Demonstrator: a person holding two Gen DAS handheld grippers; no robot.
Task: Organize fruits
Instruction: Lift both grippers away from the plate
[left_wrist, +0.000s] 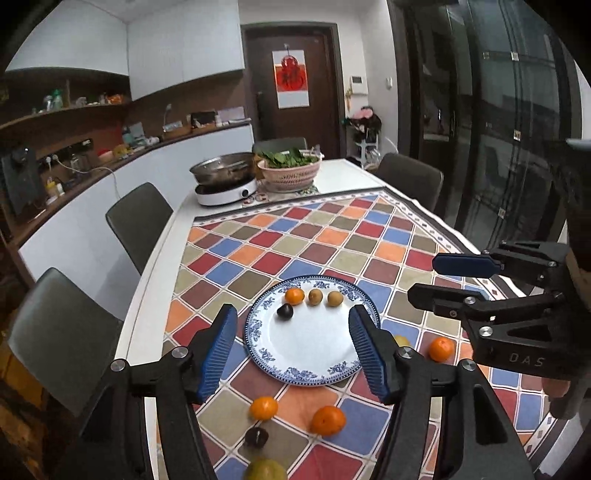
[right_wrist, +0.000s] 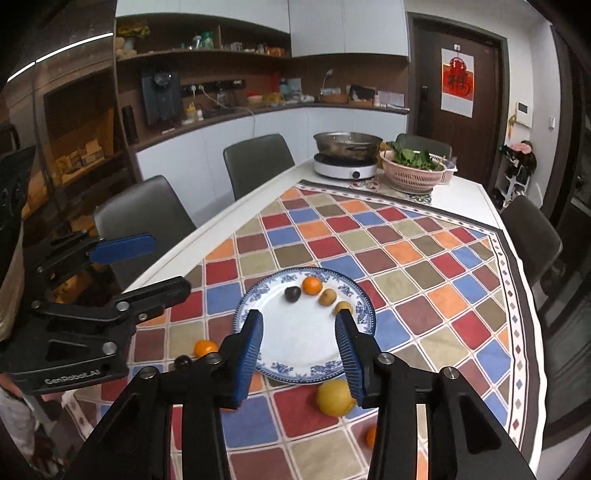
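A blue-patterned white plate (left_wrist: 314, 363) (right_wrist: 295, 354) lies on the checked tablecloth. On its far side sit an orange (left_wrist: 294, 295) (right_wrist: 312, 285), two brown kiwis (left_wrist: 315, 296) (left_wrist: 335, 298) and a dark plum (left_wrist: 285, 311) (right_wrist: 292, 294). Loose on the cloth are two oranges (left_wrist: 263, 407) (left_wrist: 327, 420), a third orange (left_wrist: 441, 349), a dark plum (left_wrist: 256, 437), a yellow-green fruit (left_wrist: 265, 469) and a yellow lemon (right_wrist: 334, 398). My left gripper (left_wrist: 294, 349) is open and empty above the plate's near side. My right gripper (right_wrist: 300, 350) is open and empty above the plate.
A steel pot on a white induction cooker (left_wrist: 226, 190) (right_wrist: 345, 168) and a pink basket of greens (left_wrist: 289, 170) (right_wrist: 413, 170) stand at the table's far end. Grey chairs (left_wrist: 138, 221) (right_wrist: 530, 236) line both sides. The white table edge (left_wrist: 147, 306) is at the left.
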